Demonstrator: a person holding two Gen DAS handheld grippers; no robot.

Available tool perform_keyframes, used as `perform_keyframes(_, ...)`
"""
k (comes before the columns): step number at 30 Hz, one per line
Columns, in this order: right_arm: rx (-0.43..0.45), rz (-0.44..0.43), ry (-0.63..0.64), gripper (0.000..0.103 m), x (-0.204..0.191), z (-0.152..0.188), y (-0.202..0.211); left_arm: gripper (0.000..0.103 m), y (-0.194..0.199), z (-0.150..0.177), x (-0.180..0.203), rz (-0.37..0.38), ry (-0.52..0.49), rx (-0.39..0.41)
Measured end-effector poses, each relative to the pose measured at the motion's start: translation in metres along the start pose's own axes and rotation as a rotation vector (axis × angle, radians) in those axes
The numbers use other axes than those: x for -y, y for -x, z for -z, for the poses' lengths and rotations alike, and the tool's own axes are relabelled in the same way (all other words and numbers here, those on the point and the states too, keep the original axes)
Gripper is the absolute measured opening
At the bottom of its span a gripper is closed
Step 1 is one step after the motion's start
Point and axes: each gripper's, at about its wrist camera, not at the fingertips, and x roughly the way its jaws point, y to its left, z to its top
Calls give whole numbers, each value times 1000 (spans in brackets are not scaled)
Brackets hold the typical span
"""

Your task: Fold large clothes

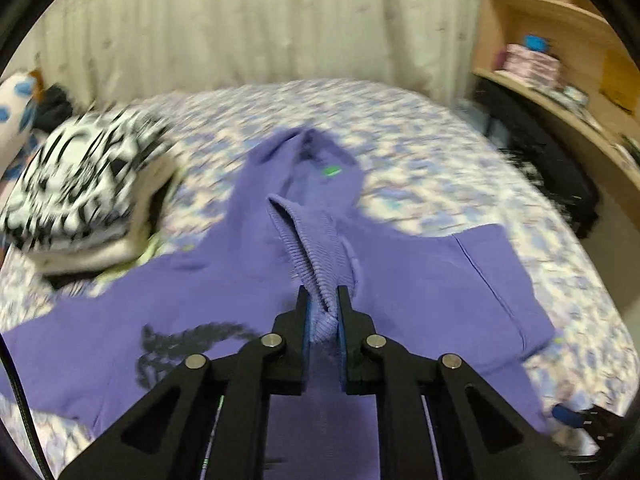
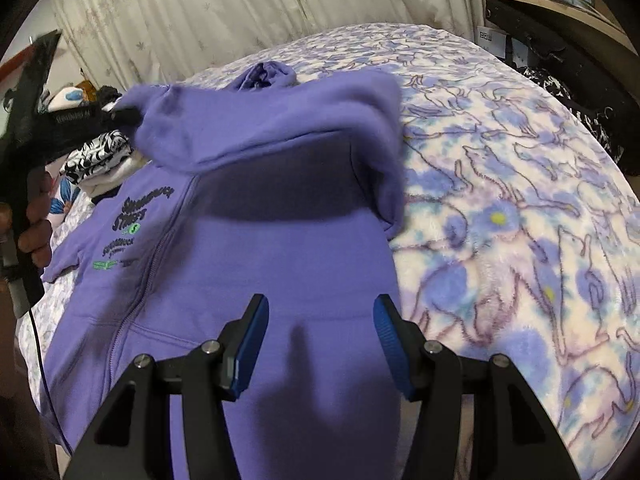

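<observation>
Here, the left gripper (image 1: 323,300) is clamped on the ribbed cuff (image 1: 308,248) of the purple hoodie (image 2: 280,264), its sleeve lifted across the body. The right gripper (image 2: 320,320) hangs above the hem, jaws apart and empty. The hoodie lies on the patterned blanket (image 2: 520,200); folded clothes (image 1: 88,192) sit at ten o'clock.

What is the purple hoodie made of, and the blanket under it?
The hoodie looks like soft cotton-type sweatshirt knit: matte, smooth, with a ribbed cuff. The blanket looks like plush fleece, probably synthetic: its printed surface is fuzzy.
</observation>
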Motion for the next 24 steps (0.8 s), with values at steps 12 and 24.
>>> perform_keyframes(12,4,-66,-74,66,20,-47,-6,69,-74,42,-83,24,209,-210)
perform_keyframes(24,-30,-124,-255,68,77,-135,-89,12,-113,34,-79,103,177,-254)
